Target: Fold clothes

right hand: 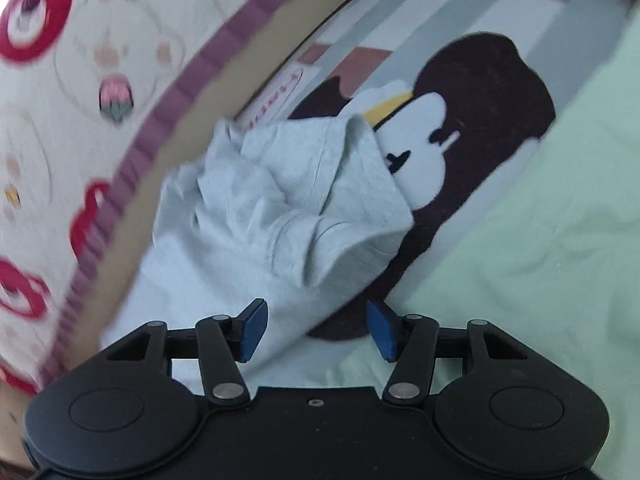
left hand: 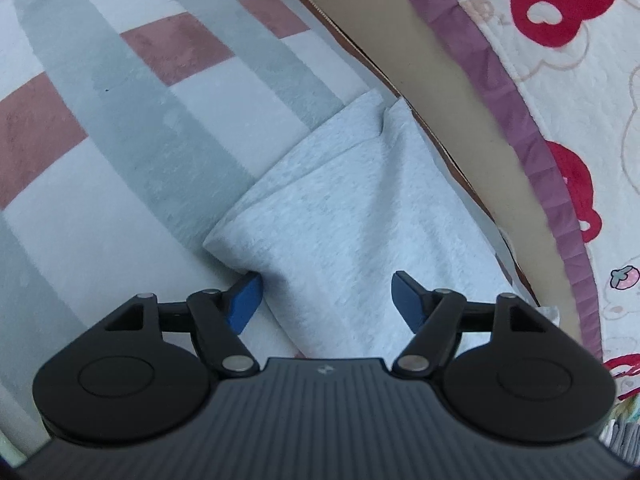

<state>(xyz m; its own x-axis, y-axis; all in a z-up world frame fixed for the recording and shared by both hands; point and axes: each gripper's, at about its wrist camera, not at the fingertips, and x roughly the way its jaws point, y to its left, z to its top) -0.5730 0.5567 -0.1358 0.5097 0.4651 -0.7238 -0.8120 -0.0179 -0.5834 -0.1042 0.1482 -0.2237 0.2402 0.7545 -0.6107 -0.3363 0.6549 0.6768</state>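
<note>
Two grippers seen, both jaws apart, nothing pinched. L gripper [left hand: 326, 300] held low over pale grey garment [left hand: 340, 216], laid flat on checked blanket [left hand: 120, 120], cloth betw. pads, not clamped. R gripper [right hand: 316, 330] over bunched end of same garment [right hand: 280, 208], near penguin cushion [right hand: 480, 140], green sheet [right hand: 540, 240] alongside. Patterned quilt [left hand: 580, 80] at edge.

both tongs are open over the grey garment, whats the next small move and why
Probably lower the left tongs and close on the grey garment edge beneath them. It lies flat there, while the far end in the right wrist view is bunched, so the right tongs should then grip and pull it straight.
</note>
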